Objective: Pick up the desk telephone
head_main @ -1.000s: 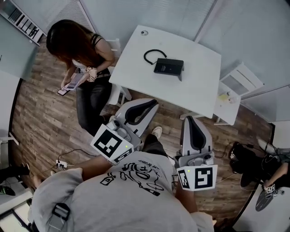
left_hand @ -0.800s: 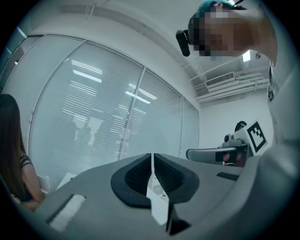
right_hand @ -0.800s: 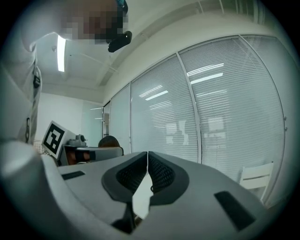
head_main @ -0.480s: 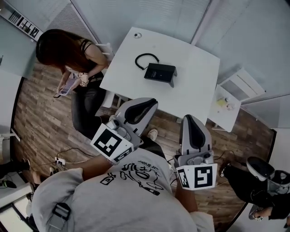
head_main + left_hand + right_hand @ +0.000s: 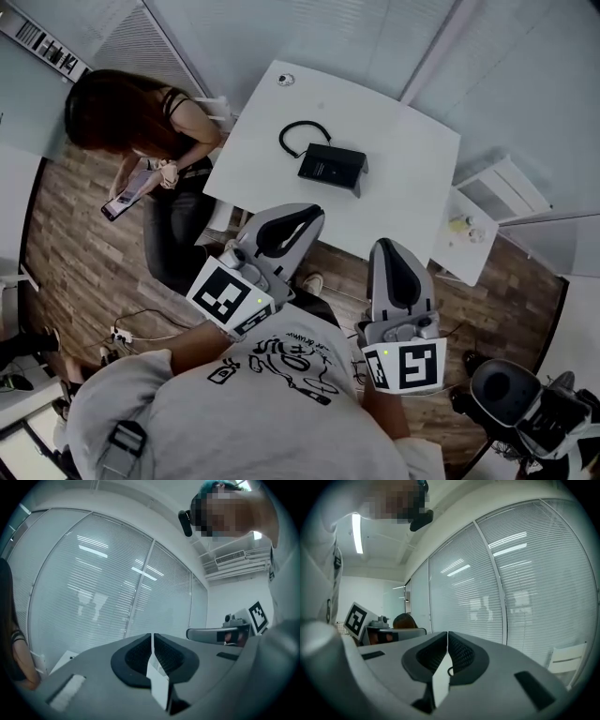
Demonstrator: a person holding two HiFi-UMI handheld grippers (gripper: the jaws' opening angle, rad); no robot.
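Black phone point(image 5: 330, 167) sits on white desk point(image 5: 403, 178), near middle. Dark cord point(image 5: 302, 130) loops beside it. Left gripper point(image 5: 309, 214) and right gripper point(image 5: 388, 247): both pressed together, holding nothing, near desk edge, apart from phone. 1 person point(image 5: 141, 122) stands left of desk.

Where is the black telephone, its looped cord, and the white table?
desk telephone point(image 5: 330, 166), head view, middle of its black top.
cord point(image 5: 306, 124), head view, top of the loop.
white table point(image 5: 403, 173), head view, bare top right of the phone.
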